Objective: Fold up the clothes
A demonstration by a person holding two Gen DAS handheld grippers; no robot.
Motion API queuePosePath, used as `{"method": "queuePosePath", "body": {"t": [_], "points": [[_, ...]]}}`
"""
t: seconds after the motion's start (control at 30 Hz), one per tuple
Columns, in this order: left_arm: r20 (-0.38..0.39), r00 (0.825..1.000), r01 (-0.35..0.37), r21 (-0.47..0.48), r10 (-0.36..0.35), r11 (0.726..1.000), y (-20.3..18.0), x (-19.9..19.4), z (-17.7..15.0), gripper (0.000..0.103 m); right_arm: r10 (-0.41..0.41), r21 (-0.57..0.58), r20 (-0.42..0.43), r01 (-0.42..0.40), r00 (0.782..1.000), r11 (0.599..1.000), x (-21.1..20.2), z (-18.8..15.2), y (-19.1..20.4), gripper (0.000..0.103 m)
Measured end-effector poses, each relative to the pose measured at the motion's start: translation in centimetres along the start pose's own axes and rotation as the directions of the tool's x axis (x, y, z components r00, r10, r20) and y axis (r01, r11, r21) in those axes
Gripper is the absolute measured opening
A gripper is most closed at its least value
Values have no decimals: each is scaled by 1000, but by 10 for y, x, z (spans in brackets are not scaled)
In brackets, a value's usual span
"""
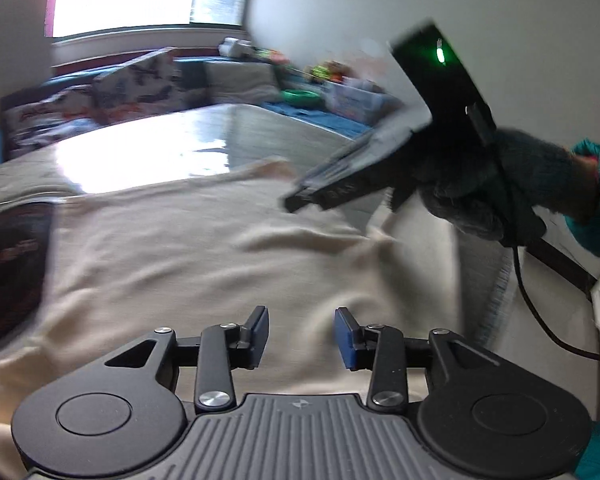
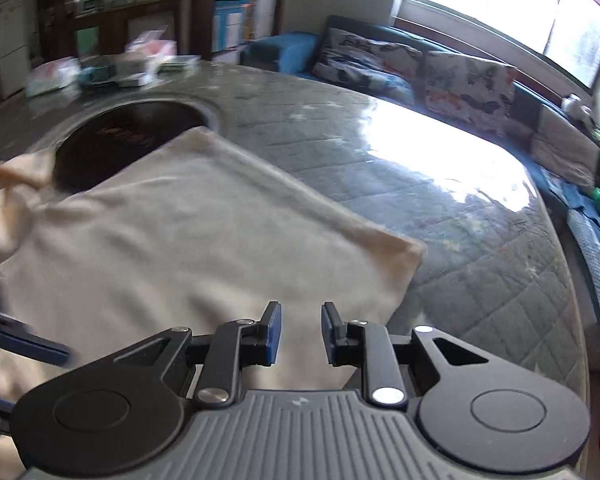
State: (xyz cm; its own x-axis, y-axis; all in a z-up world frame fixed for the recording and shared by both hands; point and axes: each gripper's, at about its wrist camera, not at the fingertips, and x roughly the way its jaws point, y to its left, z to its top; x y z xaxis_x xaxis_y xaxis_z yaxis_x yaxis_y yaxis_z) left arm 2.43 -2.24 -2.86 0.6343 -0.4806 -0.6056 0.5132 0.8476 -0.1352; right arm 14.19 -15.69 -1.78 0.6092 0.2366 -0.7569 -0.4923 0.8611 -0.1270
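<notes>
A cream garment lies spread on the round glass-topped table; it also shows in the right wrist view, with one corner toward the right and a bunched sleeve at the left. My left gripper is open and empty, hovering above the cloth. My right gripper is open and empty over the garment's near edge. In the left wrist view the right gripper is held by a gloved hand above the cloth's far right side. The left gripper's blue fingers show at the left edge.
A dark round recess sits in the table, partly covered by the garment. Boxes and packets lie at the table's far side. A sofa with patterned cushions stands under the window. A black cable hangs from the right gripper.
</notes>
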Motion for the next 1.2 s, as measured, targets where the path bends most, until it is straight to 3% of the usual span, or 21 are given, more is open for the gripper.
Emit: {"method": "queuePosePath", "body": {"t": [0.1, 0.2, 0.27, 0.47, 0.67, 0.83, 0.9, 1.2], "points": [[12, 994, -105, -65, 106, 992, 29, -9, 1, 40, -22, 66, -8, 23, 1000, 998, 16, 6, -15, 22], [5, 974, -224, -101, 225, 969, 57, -14, 0, 40, -44, 131, -18, 46, 999, 990, 31, 12, -30, 26], [-15, 963, -267, -129, 268, 955, 72, -15, -3, 40, -36, 161, -15, 38, 999, 986, 36, 14, -37, 27], [-38, 944, -331, -154, 329, 931, 89, -20, -12, 44, -28, 205, -11, 30, 1000, 978, 53, 28, -46, 30], [-45, 932, -362, -196, 360, 911, 101, -38, -24, 46, -42, 162, -6, 42, 999, 986, 76, 53, -39, 33], [-51, 912, -408, -221, 408, 886, 109, -49, -30, 46, -39, 128, 8, 38, 999, 991, 92, 72, -28, 33], [-59, 894, -445, -219, 444, 868, 112, -53, -32, 46, -35, 125, 14, 33, 999, 992, 98, 78, -24, 33], [-74, 861, -505, -255, 504, 825, 126, -70, -39, 45, -17, 92, 32, 14, 999, 996, 119, 102, -9, 33]]}}
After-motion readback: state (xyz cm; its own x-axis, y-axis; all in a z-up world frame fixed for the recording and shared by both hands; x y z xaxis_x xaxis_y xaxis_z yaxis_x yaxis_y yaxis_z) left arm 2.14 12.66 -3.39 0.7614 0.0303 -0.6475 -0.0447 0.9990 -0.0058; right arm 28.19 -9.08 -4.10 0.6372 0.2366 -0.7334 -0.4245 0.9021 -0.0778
